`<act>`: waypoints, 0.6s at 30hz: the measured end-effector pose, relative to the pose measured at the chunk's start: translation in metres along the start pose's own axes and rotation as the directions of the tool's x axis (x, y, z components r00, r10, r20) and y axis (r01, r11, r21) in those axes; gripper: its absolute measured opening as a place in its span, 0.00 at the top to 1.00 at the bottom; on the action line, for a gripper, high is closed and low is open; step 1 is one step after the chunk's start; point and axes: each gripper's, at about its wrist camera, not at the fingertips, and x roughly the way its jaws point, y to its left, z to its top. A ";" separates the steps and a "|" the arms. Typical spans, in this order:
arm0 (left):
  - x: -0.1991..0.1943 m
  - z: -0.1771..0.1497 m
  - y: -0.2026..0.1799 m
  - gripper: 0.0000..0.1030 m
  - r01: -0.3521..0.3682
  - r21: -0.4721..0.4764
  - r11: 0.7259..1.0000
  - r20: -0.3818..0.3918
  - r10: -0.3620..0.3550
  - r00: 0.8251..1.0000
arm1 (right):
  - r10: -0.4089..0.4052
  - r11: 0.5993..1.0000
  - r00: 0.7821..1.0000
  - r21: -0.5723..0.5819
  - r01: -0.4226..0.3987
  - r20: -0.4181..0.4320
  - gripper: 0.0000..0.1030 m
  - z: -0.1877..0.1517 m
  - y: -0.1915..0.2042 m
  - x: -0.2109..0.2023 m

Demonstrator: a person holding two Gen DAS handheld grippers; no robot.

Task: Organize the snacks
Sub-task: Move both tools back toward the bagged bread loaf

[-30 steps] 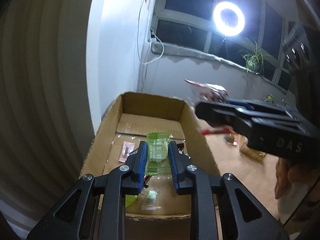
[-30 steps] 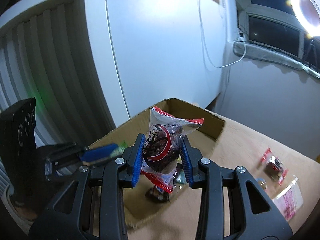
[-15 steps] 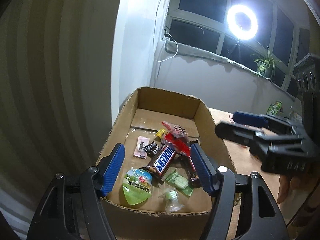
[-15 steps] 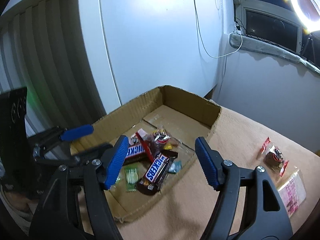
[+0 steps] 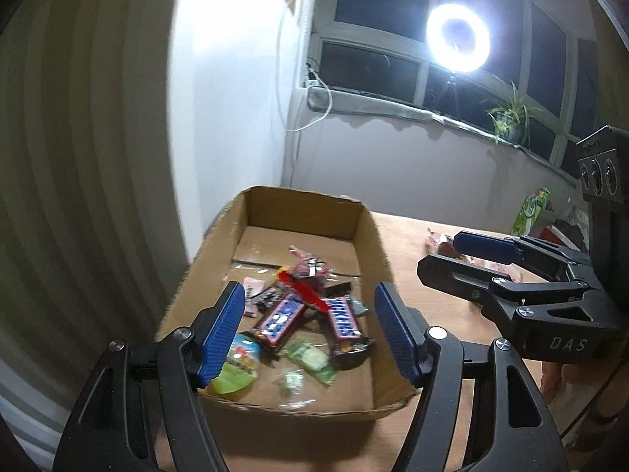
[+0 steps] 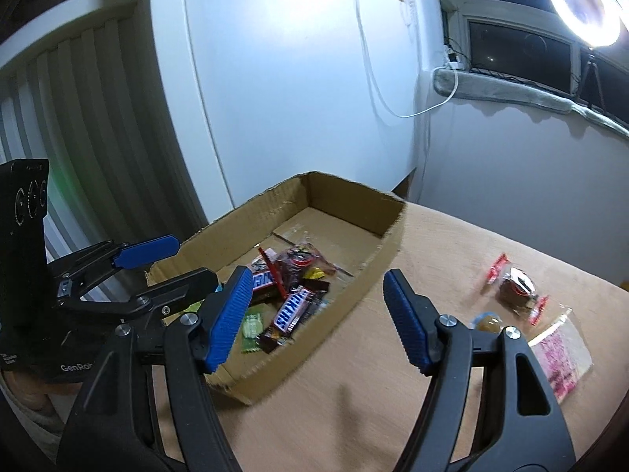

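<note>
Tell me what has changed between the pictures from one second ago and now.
Both grippers let go. The left gripper dropped its green candy and the right gripper its red-and-clear bag into the cardboard box; their fingers have just been opening and now hold nothing. Both have drawn back from the box. The box and the snacks on the table stayed in place.

Left hand-held gripper (image 5: 310, 330), jaws spread and empty, above the cardboard box (image 5: 371, 236) of snacks (image 5: 310, 314)
</note>
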 end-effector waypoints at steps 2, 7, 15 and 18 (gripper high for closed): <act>0.000 0.002 -0.013 0.34 0.008 0.022 1.000 -0.002 -0.008 1.000 | -0.014 1.000 1.000 0.021 0.013 0.012 0.30 -0.004 -0.014 -0.010; 0.006 0.006 -0.049 0.32 0.039 0.084 0.996 -0.016 -0.038 0.999 | -0.073 0.993 0.997 0.097 0.070 0.027 0.30 -0.019 -0.062 -0.036; 0.025 0.005 -0.119 0.32 0.126 0.170 0.977 -0.070 -0.116 0.991 | -0.180 0.958 0.983 0.231 0.170 0.023 0.30 -0.052 -0.147 -0.079; 0.031 0.001 -0.140 0.31 0.165 0.186 0.969 -0.096 -0.149 0.984 | -0.218 0.941 0.976 0.267 0.206 0.013 0.30 -0.066 -0.173 -0.091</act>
